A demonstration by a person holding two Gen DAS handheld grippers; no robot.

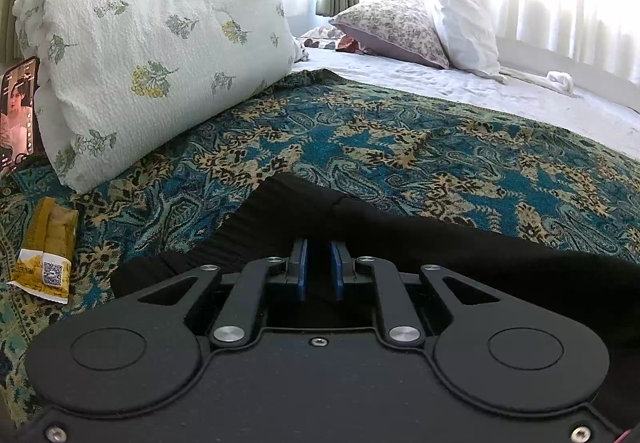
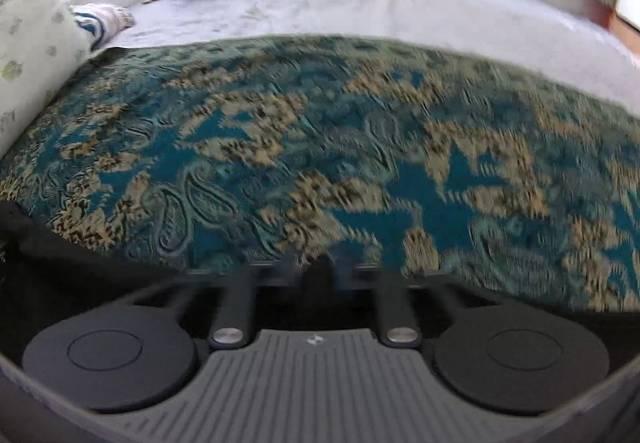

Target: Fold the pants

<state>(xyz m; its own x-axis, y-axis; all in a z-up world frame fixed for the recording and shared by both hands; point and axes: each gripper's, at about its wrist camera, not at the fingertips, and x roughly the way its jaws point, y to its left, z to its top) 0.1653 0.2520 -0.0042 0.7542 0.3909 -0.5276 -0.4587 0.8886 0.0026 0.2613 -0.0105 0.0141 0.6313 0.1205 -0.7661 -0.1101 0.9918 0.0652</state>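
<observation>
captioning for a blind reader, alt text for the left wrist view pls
The left tool is shut on black pants lying on a teal and gold patterned blanket. A floral quilt roll sits at left, pillows behind.

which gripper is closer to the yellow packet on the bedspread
Left. The left gripper sits on the black pants, with the yellow packet just off to its left. The right gripper's view doesn't show the packet.

Nothing legible: only a QR code and blurred print on the yellow packet [image 1: 46, 249] at nine o'clock, unreadable captions on the phone screen [image 1: 18, 111].
</observation>
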